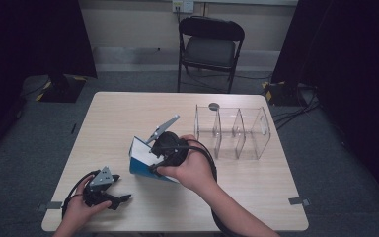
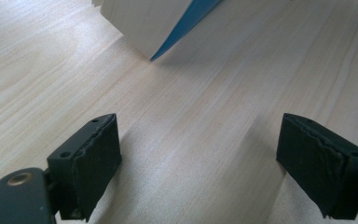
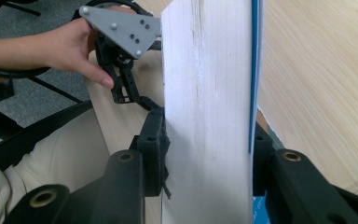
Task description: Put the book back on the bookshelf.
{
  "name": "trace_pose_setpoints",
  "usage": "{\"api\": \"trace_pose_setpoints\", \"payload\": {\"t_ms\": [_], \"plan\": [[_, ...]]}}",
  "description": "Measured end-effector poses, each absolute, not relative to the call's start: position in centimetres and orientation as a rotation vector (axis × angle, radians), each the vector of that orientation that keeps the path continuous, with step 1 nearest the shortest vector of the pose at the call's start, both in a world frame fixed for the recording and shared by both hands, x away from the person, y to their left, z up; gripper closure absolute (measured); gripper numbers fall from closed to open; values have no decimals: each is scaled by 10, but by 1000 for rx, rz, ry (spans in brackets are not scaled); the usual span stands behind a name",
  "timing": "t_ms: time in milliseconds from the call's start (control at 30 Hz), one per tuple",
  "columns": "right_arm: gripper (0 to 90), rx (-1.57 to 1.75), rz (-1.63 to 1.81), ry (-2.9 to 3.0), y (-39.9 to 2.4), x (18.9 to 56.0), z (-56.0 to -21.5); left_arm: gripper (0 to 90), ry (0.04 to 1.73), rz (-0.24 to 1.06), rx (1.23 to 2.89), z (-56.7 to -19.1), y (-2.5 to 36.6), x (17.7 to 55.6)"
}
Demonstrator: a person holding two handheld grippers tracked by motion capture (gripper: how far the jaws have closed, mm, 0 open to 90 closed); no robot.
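Note:
A thick book point(image 1: 139, 159) with a blue cover and white page edges stands tilted near the table's middle. My right gripper point(image 1: 154, 163) is shut on it; in the right gripper view the two pads point(image 3: 154, 140) press on either side of the book point(image 3: 205, 93). My left gripper point(image 1: 122, 187) rests at the front left of the table, open, with bare wood between its pads point(image 2: 98, 163). The book's blue corner point(image 2: 168, 37) hangs just above the table, ahead of the left gripper point(image 2: 200, 158). The right gripper view also shows the left gripper point(image 3: 123, 65) in a hand beyond the book.
A clear plastic organiser point(image 1: 232, 132) with three compartments stands on the right half of the wooden table point(image 1: 123, 113). A small dark disc point(image 1: 213, 106) lies just behind it. A black folding chair point(image 1: 211, 47) stands beyond the far edge.

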State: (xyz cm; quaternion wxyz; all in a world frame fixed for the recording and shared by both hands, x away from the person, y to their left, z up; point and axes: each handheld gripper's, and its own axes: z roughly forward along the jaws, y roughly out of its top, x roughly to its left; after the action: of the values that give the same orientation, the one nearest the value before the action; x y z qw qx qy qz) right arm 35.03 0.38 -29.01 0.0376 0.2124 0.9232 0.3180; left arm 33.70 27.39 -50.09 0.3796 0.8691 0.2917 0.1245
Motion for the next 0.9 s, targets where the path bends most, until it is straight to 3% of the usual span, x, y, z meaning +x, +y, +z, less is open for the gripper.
{"api": "trace_pose_setpoints", "payload": {"t_ms": [900], "plan": [[601, 688, 972, 2872, 14, 386, -278, 128, 745, 317, 2218, -501, 274, 337]]}}
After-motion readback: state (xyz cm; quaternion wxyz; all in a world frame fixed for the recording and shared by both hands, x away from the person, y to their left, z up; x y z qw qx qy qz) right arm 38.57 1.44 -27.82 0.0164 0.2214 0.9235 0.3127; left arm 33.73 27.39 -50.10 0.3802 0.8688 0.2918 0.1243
